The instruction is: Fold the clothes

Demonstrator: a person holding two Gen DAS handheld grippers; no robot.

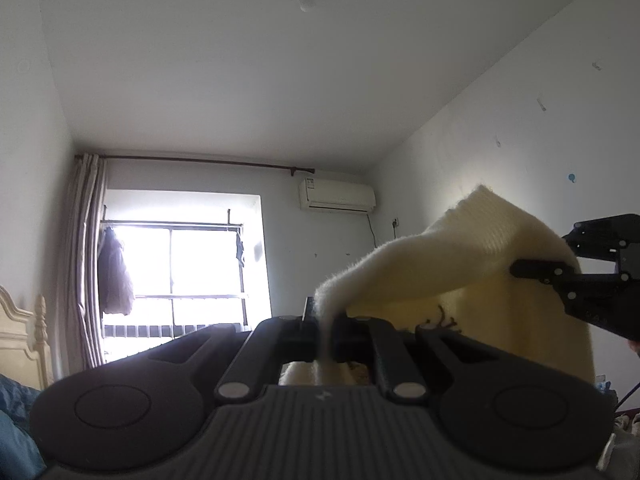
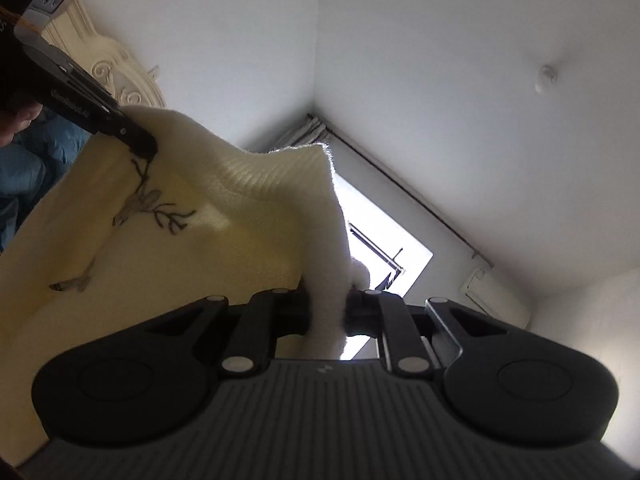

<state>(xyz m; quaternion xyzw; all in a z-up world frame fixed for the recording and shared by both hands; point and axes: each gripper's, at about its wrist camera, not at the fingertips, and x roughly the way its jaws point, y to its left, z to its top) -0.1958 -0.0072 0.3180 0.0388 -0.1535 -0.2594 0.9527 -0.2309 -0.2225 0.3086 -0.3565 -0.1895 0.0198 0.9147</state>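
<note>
Now both the left gripper (image 1: 326,332) and the right gripper (image 2: 326,312) pinch the cream sweater (image 2: 240,216) in front of them, so a loose pinch could drop it.

Two grippers, the left gripper (image 1: 326,330) and the right gripper (image 2: 326,314), are holding up one sweater (image 2: 224,216). Two little deer pictures (image 2: 140,204) are showing on it. One window (image 1: 176,264), one curtain (image 1: 80,248) and one air conditioner (image 1: 337,196) are showing.

A cream-yellow fuzzy knit sweater (image 2: 224,216) with a ribbed collar hangs in the air, stretched between two pinched points. Dark deer figures (image 2: 140,204) are embroidered across its front.
</note>
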